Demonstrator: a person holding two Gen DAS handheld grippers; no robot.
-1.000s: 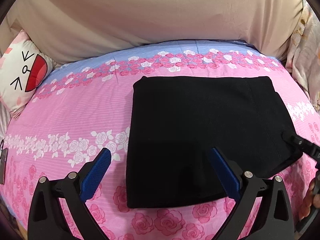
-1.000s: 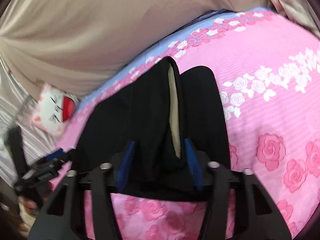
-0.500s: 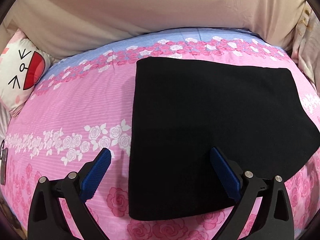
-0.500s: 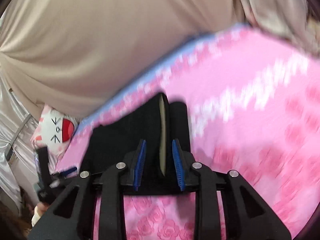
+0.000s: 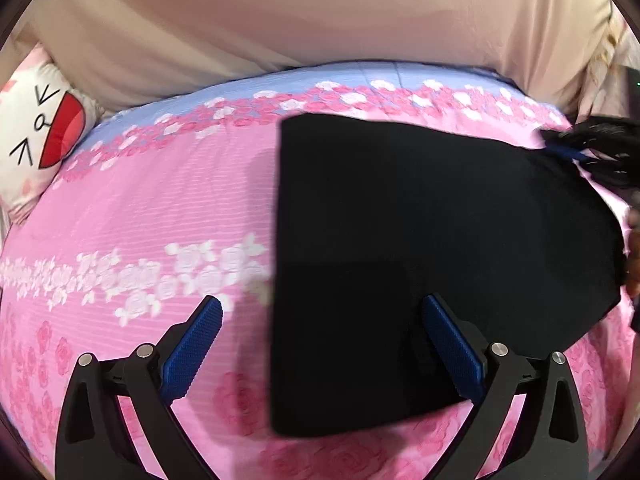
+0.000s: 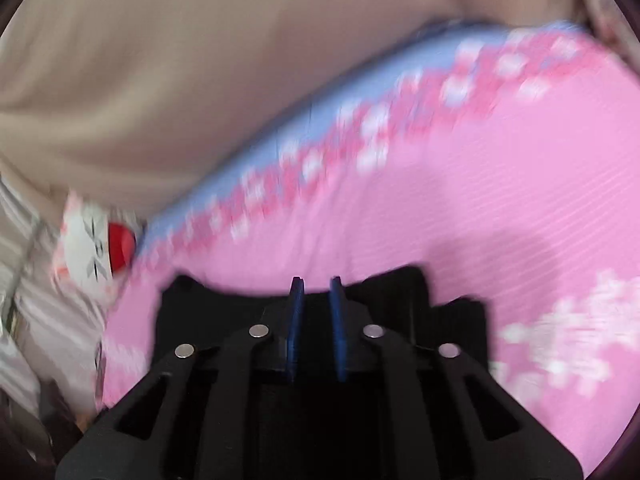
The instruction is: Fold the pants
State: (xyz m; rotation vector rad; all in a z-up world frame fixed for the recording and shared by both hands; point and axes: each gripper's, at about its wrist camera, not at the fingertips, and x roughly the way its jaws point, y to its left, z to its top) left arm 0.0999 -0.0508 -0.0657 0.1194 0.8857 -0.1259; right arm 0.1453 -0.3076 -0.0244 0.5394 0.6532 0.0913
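The black pants [image 5: 420,264] lie folded into a rectangle on the pink rose bedspread [image 5: 160,216]. My left gripper [image 5: 320,336] is open just above the near edge, its right finger over the cloth, its left over the bedspread. My right gripper [image 5: 576,152] shows blurred at the pants' far right corner. In the right wrist view my right gripper [image 6: 316,292] is nearly closed, with black pants cloth [image 6: 408,292] around and below its fingers. The blur hides whether cloth sits between the pads.
A white cartoon-face pillow [image 5: 36,132] lies at the bed's left end and also shows in the right wrist view [image 6: 92,248]. A beige curtain [image 5: 320,16] hangs behind the bed. Floral fabric [image 5: 616,60] sits at the far right.
My right gripper closed from wide to narrow and swung fast to the pants' far right corner. The left gripper stayed open and moved a little toward the pants.
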